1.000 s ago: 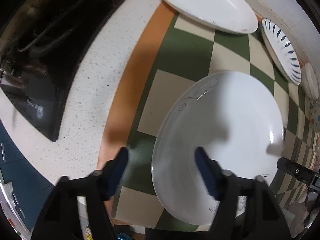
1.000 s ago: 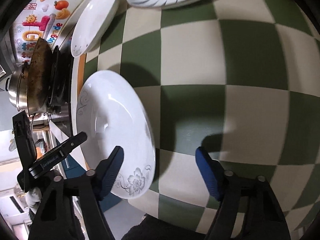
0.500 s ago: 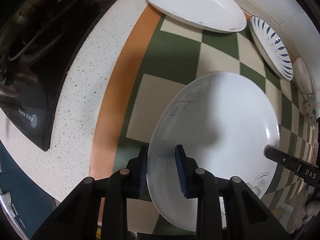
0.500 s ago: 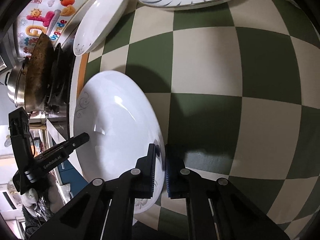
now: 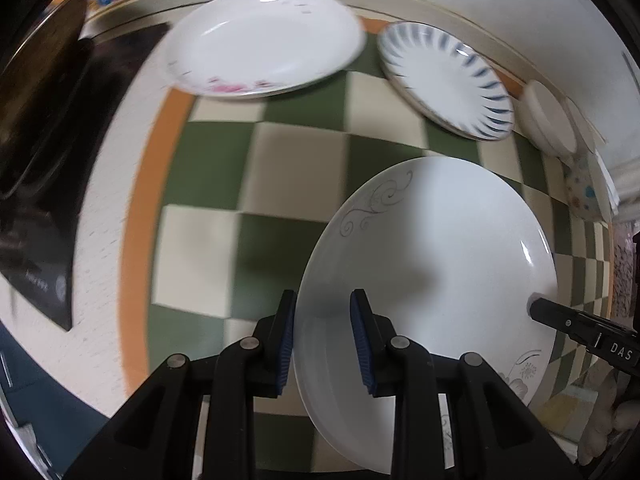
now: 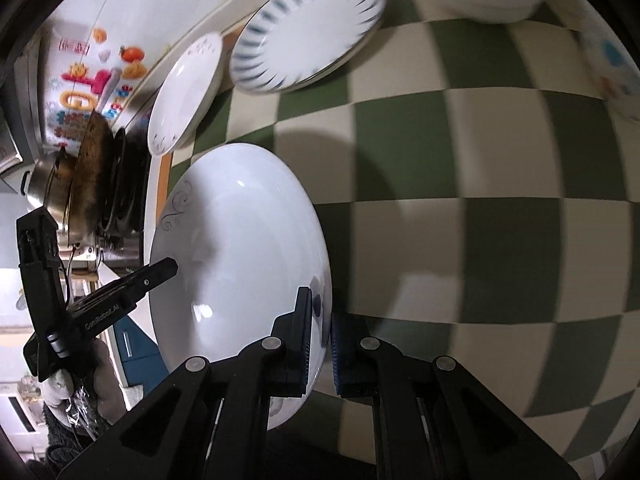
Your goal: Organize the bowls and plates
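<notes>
Plate clamped at opposite rims by my left gripper and right gripper, above the checkered mat.

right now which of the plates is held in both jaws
The big white plate with the grey swirl, its rim clamped on opposite sides by the left gripper and right gripper. The pink-flowered plate and blue-striped plate lie free.

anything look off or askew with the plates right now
Nothing is spilled or broken. The one odd thing: the big white plate is not lying flat; it is tilted, pinched at opposite rims by the left claw and the right claw. The blue-striped plate and the pink-flowered plate lie on the checkered mat.
</notes>
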